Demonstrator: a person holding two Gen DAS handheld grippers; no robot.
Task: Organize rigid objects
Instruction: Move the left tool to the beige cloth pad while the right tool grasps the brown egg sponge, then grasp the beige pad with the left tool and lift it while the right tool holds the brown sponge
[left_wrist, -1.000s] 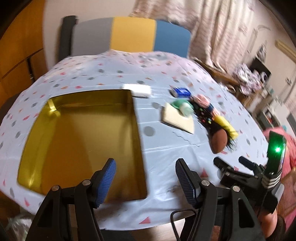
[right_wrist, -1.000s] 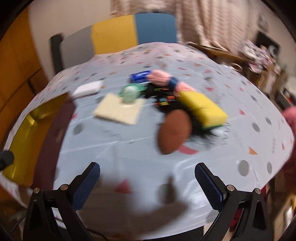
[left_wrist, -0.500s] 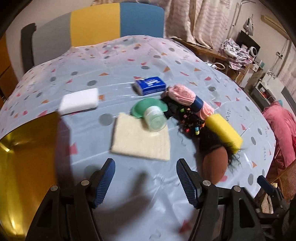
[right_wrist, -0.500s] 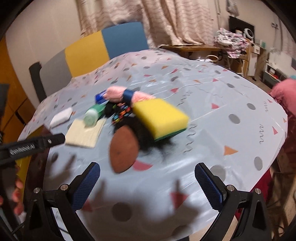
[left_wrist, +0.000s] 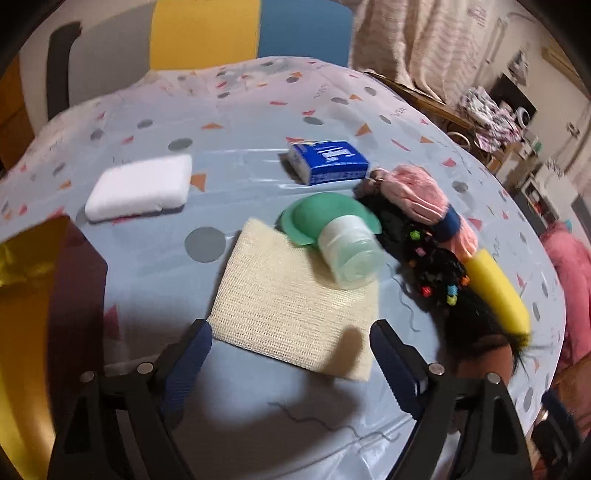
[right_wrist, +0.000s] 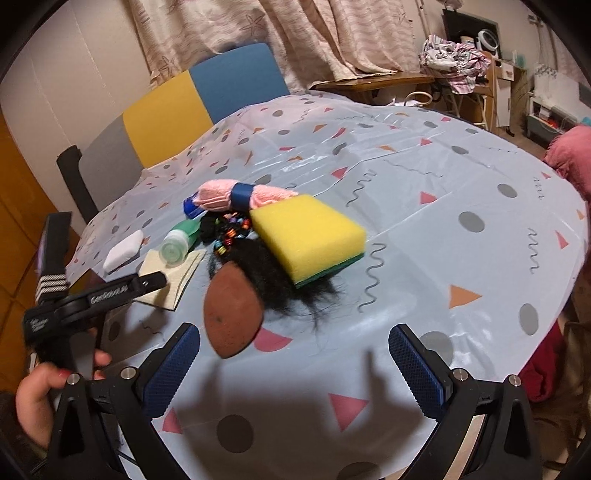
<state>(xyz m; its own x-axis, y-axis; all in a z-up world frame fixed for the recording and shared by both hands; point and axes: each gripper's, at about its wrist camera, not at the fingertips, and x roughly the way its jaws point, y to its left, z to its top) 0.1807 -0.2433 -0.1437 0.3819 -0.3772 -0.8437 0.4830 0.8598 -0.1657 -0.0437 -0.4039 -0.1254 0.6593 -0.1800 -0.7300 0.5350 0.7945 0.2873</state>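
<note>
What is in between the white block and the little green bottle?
Mostly bare tablecloth with a grey dot, as the left wrist view shows. The cream mesh cloth's corner pokes in near the bottle, far from the white block.

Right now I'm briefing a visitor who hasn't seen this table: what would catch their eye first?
Probably the thick yellow sponge with a green base, lying on a tuft of black hair beside a brown oval pad mid-table. Further left, a pale green bottle rests tipped on a cream woven cloth, with the open left gripper hovering just before it.
</note>
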